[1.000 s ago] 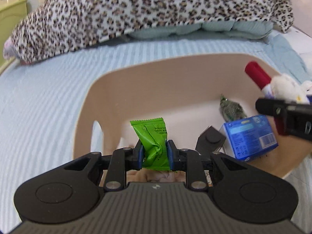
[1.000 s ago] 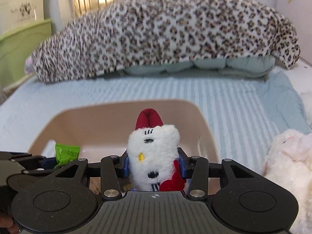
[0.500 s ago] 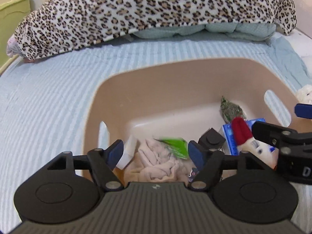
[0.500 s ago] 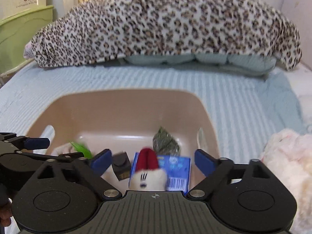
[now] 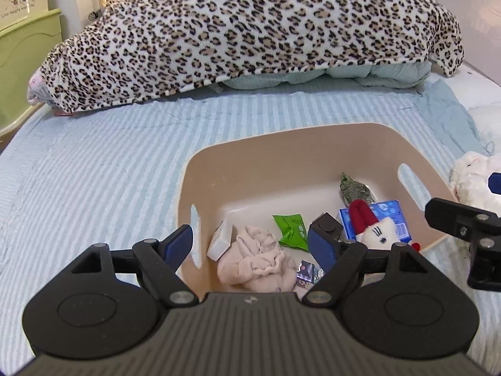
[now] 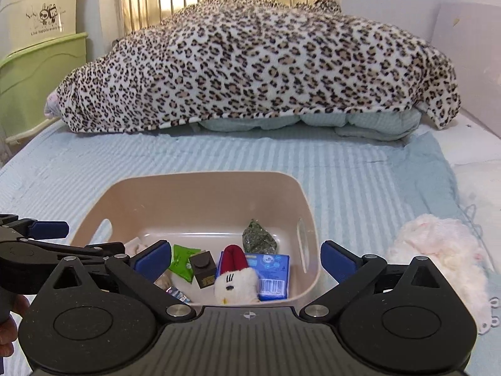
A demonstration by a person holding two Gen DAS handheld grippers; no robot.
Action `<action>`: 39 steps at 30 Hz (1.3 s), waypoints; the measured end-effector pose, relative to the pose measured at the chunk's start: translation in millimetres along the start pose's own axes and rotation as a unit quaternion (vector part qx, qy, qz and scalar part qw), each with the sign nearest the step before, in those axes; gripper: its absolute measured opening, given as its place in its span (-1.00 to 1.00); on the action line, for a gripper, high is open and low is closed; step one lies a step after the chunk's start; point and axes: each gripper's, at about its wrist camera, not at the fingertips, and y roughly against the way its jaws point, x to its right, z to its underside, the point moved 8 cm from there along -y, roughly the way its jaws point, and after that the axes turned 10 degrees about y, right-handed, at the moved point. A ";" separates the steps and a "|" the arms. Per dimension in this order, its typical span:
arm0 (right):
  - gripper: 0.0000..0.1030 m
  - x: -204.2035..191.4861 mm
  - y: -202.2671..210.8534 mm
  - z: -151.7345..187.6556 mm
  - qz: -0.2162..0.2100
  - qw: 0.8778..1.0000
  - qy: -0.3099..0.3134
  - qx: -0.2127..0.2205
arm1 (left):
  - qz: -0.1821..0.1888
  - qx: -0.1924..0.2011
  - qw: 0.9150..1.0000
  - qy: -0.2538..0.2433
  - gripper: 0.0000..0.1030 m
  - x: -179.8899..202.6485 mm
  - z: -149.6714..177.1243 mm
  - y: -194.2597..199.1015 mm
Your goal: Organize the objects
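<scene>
Both sets of jaws stand released and empty: on my left gripper [image 5: 250,242] and my right gripper [image 6: 245,261] they have just been opening, with nothing between the blue pads. The green packet [image 5: 291,230] and the small white plush with the red hat [image 6: 235,277] now lie inside the beige bin [image 5: 281,156] on the bed [image 6: 219,156].

My worry from here is the fluffy pink-white plush toy [image 6: 438,250] lying on the bed just right of the bin. It looks soft and squashy, so a shallow pinch could catch only fur and let it slip. My two grippers also sit close together over the bin, and a careless swing could knock them against each other or against the rim.

The bin is smooth, rounded plastic with slot handles. Inside are a crumpled cream cloth [image 5: 256,260], a glossy blue carton [image 6: 272,277], a dark brown cube [image 6: 203,266], a crinkly dark green pouch [image 6: 258,236] and a small white box [image 5: 220,239]. A leopard-print blanket [image 6: 266,62] is heaped behind.
</scene>
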 end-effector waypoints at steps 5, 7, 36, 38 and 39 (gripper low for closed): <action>1.00 -1.2 29.4 6.5 0.007 1.000 0.004 0.005 | 0.005 0.005 1.000 0.014 0.57 -3.3 8.0 30.9; 1.00 -0.2 41.6 11.0 0.007 1.000 0.003 0.008 | 0.009 0.014 1.000 0.016 0.57 -5.4 12.4 46.0; 1.00 -13.1 181.1 86.1 0.011 1.000 -0.013 0.014 | 0.024 0.091 0.996 0.005 0.57 -24.1 88.7 195.0; 1.00 -14.4 188.2 89.6 0.012 1.000 -0.010 0.018 | 0.024 0.097 0.995 0.005 0.57 -23.8 92.0 203.5; 1.00 -14.0 191.4 91.0 0.014 1.000 -0.011 0.021 | 0.024 0.101 0.995 0.005 0.57 -23.8 93.1 207.6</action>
